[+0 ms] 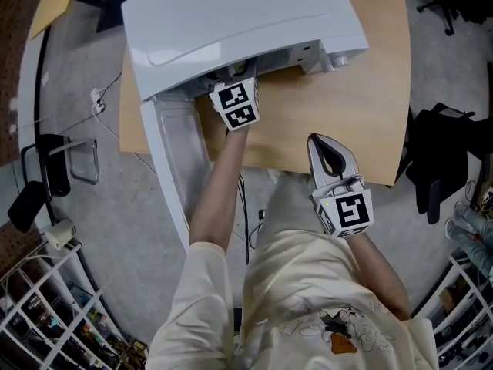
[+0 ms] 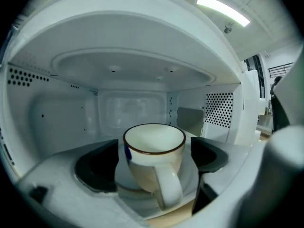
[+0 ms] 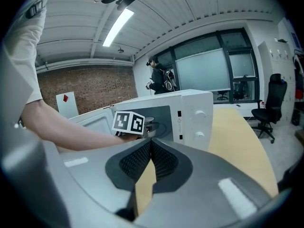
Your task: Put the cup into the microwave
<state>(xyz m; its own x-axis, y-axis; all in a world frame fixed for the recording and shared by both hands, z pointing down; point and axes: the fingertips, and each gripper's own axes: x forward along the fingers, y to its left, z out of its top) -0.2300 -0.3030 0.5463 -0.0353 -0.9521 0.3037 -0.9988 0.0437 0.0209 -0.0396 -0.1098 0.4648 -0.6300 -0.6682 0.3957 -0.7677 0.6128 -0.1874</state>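
Left claw (image 2: 153, 161) is set inside the microwave (image 1: 231, 29), jaws spread, pads clear of the cup (image 2: 154, 156) on both sides. Cup is noted upright on the turntable (image 2: 191, 177), dead ahead between the jaws, handle toward the camera. Straight-back withdrawal is judged clear. Right claw (image 1: 330, 151) is closed, empty, above the counter (image 1: 339, 91). In the head view the cup is hidden under the microwave's top.

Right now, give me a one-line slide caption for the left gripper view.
The cup stands inside the microwave, handle toward the camera, between the open jaws of the left gripper.
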